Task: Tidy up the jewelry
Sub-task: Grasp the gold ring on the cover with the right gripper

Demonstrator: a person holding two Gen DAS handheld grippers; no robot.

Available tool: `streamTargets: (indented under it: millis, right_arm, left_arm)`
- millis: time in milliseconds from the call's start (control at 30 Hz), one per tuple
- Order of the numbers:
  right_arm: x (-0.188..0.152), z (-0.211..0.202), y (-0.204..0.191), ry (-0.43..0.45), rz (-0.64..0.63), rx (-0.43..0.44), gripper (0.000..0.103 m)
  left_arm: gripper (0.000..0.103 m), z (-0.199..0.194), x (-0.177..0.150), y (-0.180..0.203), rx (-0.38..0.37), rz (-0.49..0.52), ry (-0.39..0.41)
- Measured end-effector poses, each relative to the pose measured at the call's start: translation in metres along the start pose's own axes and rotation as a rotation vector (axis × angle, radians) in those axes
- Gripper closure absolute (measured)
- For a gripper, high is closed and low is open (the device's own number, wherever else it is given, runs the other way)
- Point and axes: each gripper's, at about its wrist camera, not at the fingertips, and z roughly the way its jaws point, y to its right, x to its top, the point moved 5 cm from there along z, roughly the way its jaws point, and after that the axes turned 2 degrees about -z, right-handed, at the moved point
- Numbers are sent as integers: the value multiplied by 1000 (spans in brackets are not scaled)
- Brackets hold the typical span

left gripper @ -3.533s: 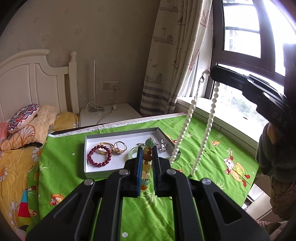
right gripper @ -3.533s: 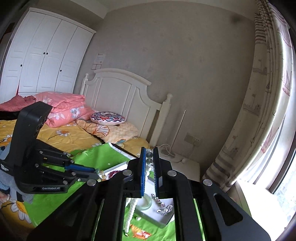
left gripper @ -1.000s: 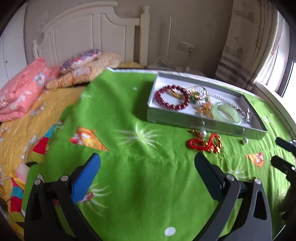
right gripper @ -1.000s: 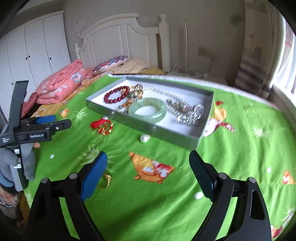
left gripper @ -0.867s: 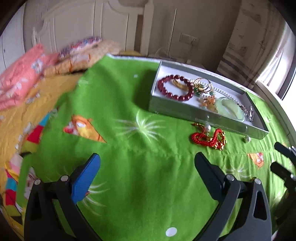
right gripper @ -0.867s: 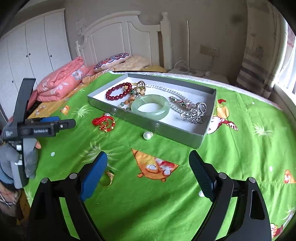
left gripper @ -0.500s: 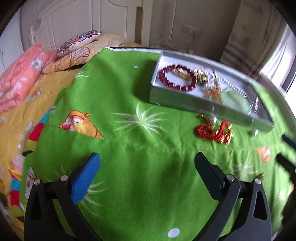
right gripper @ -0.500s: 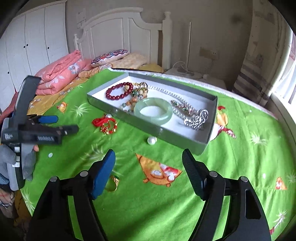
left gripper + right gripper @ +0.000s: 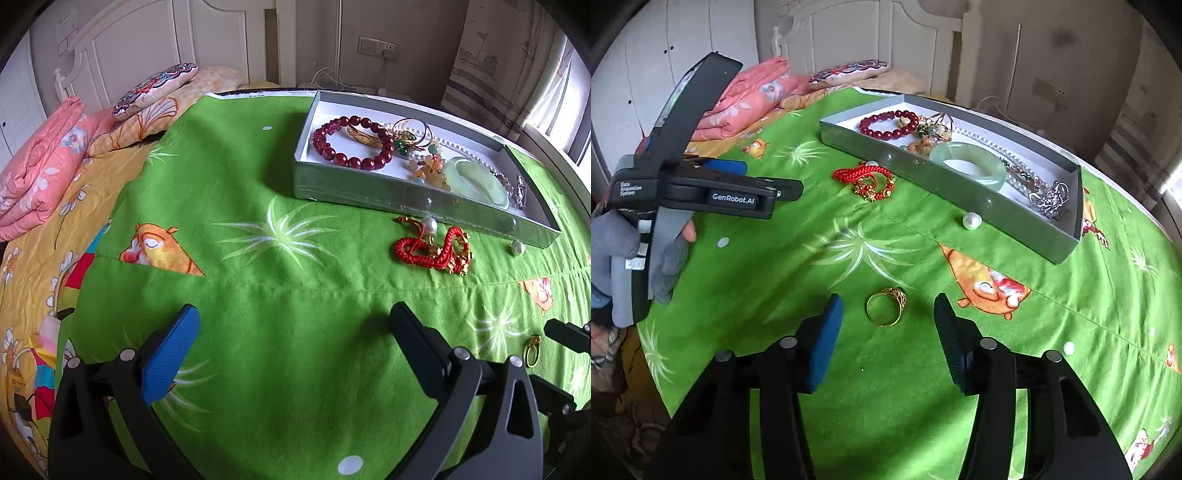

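On the far left of the right wrist view, a hand in a grey fingerless glove (image 9: pixel 617 243) holds the black left gripper (image 9: pixel 295 332) over the green cartoon-print bedspread (image 9: pixel 258 295). Its blue-padded and black fingers stand wide apart with only cloth between them.

Further right, the black right gripper (image 9: pixel 888 314) points down at the spread, and its jaws are closing. A small gold ring with an ornate top (image 9: pixel 885 306) lies flat on the cloth between the two fingers, clear of both pads. In the left wrist view the same ring (image 9: pixel 532 345) sits at the right edge, just beside a black fingertip.

Beyond the ring, a red braided cord bracelet with gold charms (image 9: pixel 866 181) lies on the spread, just in front of the shallow grey box with a white lining (image 9: pixel 923 170). A loose white pearl bead (image 9: pixel 971 220) rests close to the box's near wall, and a second white bead (image 9: pixel 428 224) sits at the cord bracelet's upper edge.

Inside the box, from left to right, lie a dark red round-bead bracelet (image 9: pixel 886 123), a tangle of gold rings and small orange and green beads (image 9: pixel 931 133), a pale green jade bangle (image 9: pixel 971 164), a strand of small white pearls (image 9: pixel 993 146) and a silver chain piece (image 9: pixel 1051 197).

Pink folded bedding (image 9: pixel 750 99) and a patterned pillow (image 9: pixel 849 70) lie behind.
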Motion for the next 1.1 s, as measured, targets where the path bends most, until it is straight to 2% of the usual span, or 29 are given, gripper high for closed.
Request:
streamTargets:
  millis: [100,533,667,867,1100]
  right_arm:
    - [0,2,-2,-5,23,-1,60]
    - [3,5,-4,-9,29,-37,62]
    - [2,3,-6,0,18,-44,80]
    - [1,1,-4,11,25,-42,80]
    - [1,-14,10,81,100,-27,80]
  left_arm:
    - [2,0,0,0,0,0,0]
    - [2,0,0,1,0,-1,1]
    - [2,0,0,-1,1,0,0]
    - [2,1,-1,1,3,-1,-1]
    - [2,-2,-4,3,-2,7,-4]
